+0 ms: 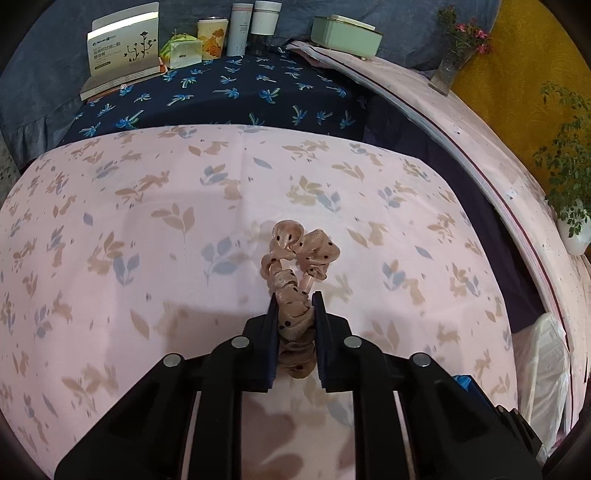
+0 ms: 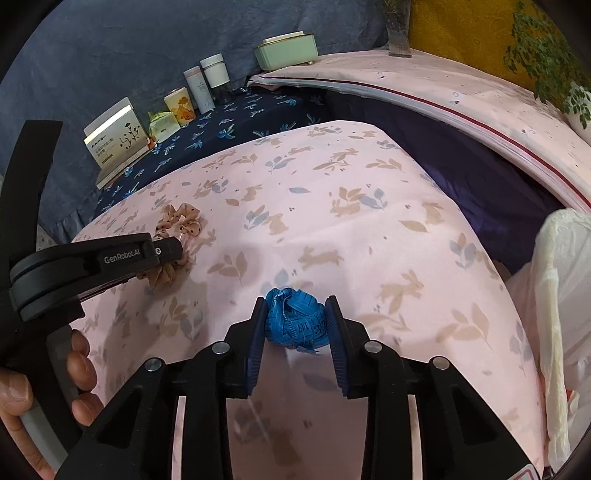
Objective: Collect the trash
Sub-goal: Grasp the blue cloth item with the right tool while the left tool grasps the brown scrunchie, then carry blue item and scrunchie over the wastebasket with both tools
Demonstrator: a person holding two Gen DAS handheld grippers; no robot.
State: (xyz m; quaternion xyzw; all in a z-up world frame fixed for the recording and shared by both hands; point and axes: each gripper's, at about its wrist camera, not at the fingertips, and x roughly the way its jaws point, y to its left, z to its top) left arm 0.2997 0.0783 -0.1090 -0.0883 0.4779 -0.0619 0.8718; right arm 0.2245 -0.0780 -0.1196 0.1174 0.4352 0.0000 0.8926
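Observation:
My left gripper (image 1: 295, 299) is shut on a beige dotted scrunchie (image 1: 301, 254), held just above the pink rabbit-print cloth (image 1: 147, 221); the scrunchie's loop sticks out past the fingertips. The left gripper (image 2: 173, 251) and the scrunchie (image 2: 181, 218) also show at the left of the right wrist view. My right gripper (image 2: 295, 306) is shut on a bundled blue measuring tape (image 2: 295, 321) over the same cloth (image 2: 369, 206). A white plastic bag (image 1: 543, 369) hangs at the cloth's right edge; it also shows in the right wrist view (image 2: 561, 295).
At the back, on a dark blue patterned cloth (image 1: 240, 92), stand a card box (image 1: 125, 48), a green packet (image 1: 181, 50), a small floral box (image 1: 212, 38), two white cylinders (image 1: 251, 26) and a mint green case (image 1: 343, 35). A vase (image 1: 450, 62) and a potted plant (image 1: 569, 206) stand to the right.

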